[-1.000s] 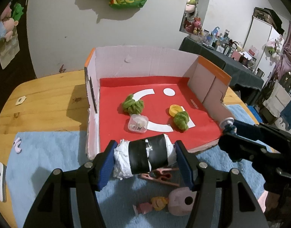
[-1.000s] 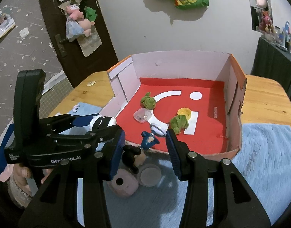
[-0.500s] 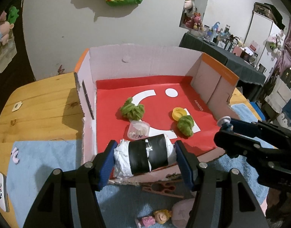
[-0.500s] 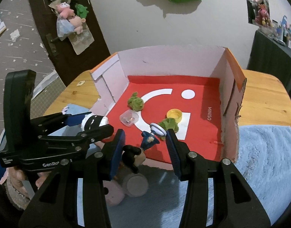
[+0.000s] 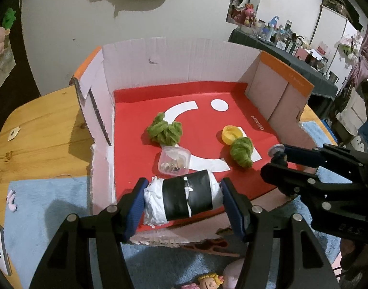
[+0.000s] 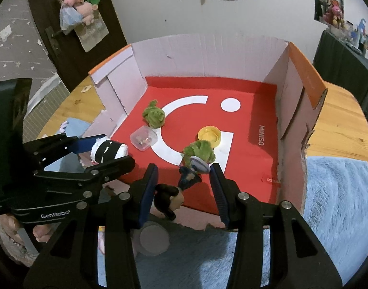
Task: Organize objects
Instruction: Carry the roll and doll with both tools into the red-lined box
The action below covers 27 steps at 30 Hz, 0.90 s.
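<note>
My left gripper point(image 5: 184, 200) is shut on a white roll wrapped in black tape point(image 5: 182, 198) and holds it over the front edge of the red-floored cardboard box point(image 5: 179, 67); the roll also shows in the right wrist view point(image 6: 109, 150). My right gripper point(image 6: 184, 187) is shut on a small doll figure with a dark-haired head point(image 6: 169, 198) and a blue body with a round base point(image 6: 192, 173), held at the box's front wall. In the box lie two green yarn bundles point(image 5: 164, 131) point(image 5: 241, 150), a yellow cap point(image 5: 231, 133) and a small clear container point(image 5: 174, 160).
The box stands on a wooden table point(image 5: 39, 132) with a blue fluffy mat point(image 5: 47, 204) in front. On the mat lie a pink clip point(image 5: 212, 245), a small blonde doll point(image 5: 209, 281) and a pink round piece point(image 6: 154, 239). A cluttered dark table point(image 5: 292, 55) stands behind right.
Both grippers have moved forward with their loads, from above the mat to the box's front edge. Their grips have not changed.
</note>
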### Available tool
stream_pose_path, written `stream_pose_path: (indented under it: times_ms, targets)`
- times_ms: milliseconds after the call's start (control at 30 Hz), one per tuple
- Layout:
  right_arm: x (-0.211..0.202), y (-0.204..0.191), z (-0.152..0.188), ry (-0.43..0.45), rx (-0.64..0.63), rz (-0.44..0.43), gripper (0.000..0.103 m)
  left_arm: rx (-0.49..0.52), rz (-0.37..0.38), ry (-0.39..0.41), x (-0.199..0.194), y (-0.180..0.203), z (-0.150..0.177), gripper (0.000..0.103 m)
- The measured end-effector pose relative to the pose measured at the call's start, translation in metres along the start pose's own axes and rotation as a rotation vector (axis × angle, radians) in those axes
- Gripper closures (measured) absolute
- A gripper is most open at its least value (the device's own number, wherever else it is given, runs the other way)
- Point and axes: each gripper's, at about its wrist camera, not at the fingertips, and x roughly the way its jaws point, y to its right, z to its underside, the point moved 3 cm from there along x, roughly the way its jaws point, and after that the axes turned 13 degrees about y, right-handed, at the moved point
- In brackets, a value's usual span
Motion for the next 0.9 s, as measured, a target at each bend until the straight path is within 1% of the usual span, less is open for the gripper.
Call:
stream_pose_path:
  times_ms: [233,400,500,633,900]
  targets:
    - [0.012,0.006,0.003,-0.044,-0.005,0.017,0.060,0.011,0.007,-0.030,0.008,0.001,0.004,0.040]
    - [0.019,0.008,0.006,-0.070,-0.015,0.029,0.060,0.022,0.002,-0.028,0.009,0.002,0.004,0.040]
    - [0.023,0.010,0.007,-0.080,-0.017,0.038,0.060,0.021,0.015,-0.024,0.007,0.004,0.003,0.040]
    - [0.026,0.013,0.008,-0.089,-0.021,0.051,0.060,0.058,0.031,-0.010,0.005,0.014,0.003,0.040]
    - [0.028,0.017,0.009,-0.097,-0.027,0.063,0.060,0.051,0.009,-0.054,0.021,0.010,0.006,0.040]
